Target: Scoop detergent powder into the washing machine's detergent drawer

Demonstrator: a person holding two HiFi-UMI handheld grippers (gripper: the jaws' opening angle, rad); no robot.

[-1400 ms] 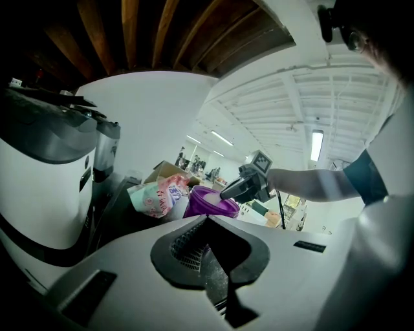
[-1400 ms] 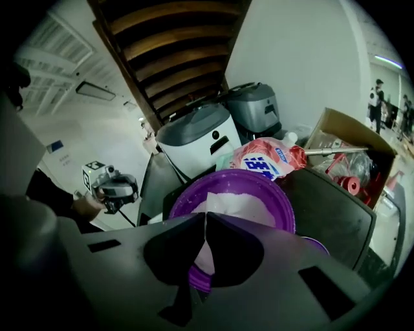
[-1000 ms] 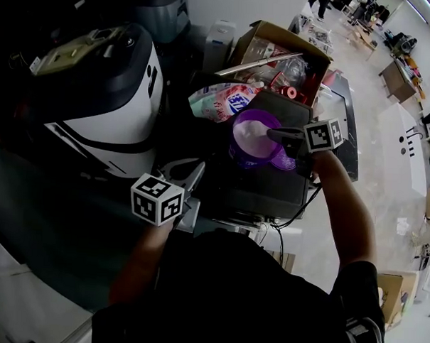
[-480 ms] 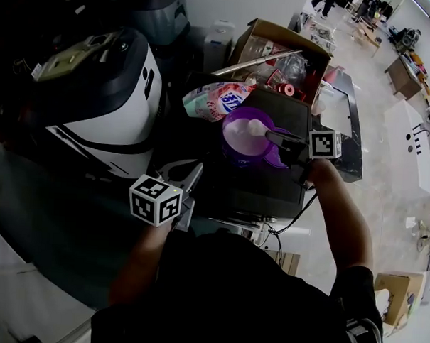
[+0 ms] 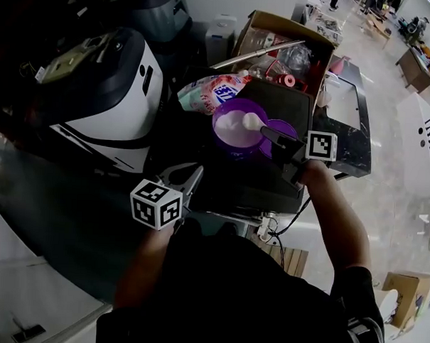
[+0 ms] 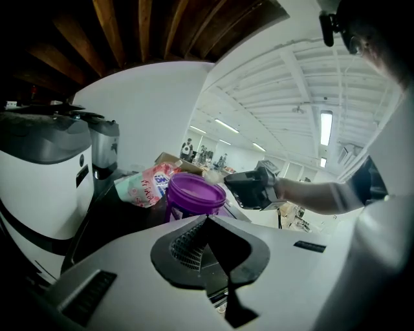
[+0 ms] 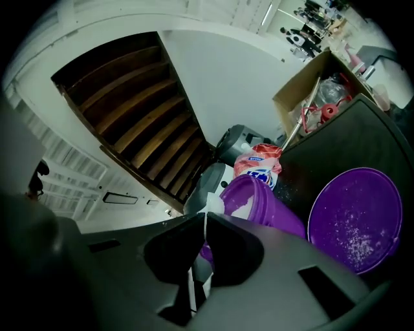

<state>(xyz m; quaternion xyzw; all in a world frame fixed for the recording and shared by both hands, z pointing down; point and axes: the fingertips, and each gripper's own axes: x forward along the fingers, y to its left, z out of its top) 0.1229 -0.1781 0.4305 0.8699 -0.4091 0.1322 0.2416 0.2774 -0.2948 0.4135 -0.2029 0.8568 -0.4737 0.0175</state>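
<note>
Right gripper (image 5: pixel 272 134) pinching heaped scoop (image 5: pixel 253 121) over purple tub (image 5: pixel 229 149), scoop handle mostly hidden, left gripper (image 5: pixel 189 175) pressed together, empty

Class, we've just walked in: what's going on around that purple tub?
A person holds two grippers. The right gripper is shut on the handle of a small white scoop loaded with white powder, held over the open round purple plastic tub. The tub's purple lid lies beside it. The left gripper hangs shut and empty nearer the person.

Black bench (image 5: pixel 266 181) carries an open purple tub (image 6: pixel 187 207); its lid (image 7: pixel 356 220) lies flat just beside; detergent bag (image 5: pixel 208 91) lies behind.
</note>
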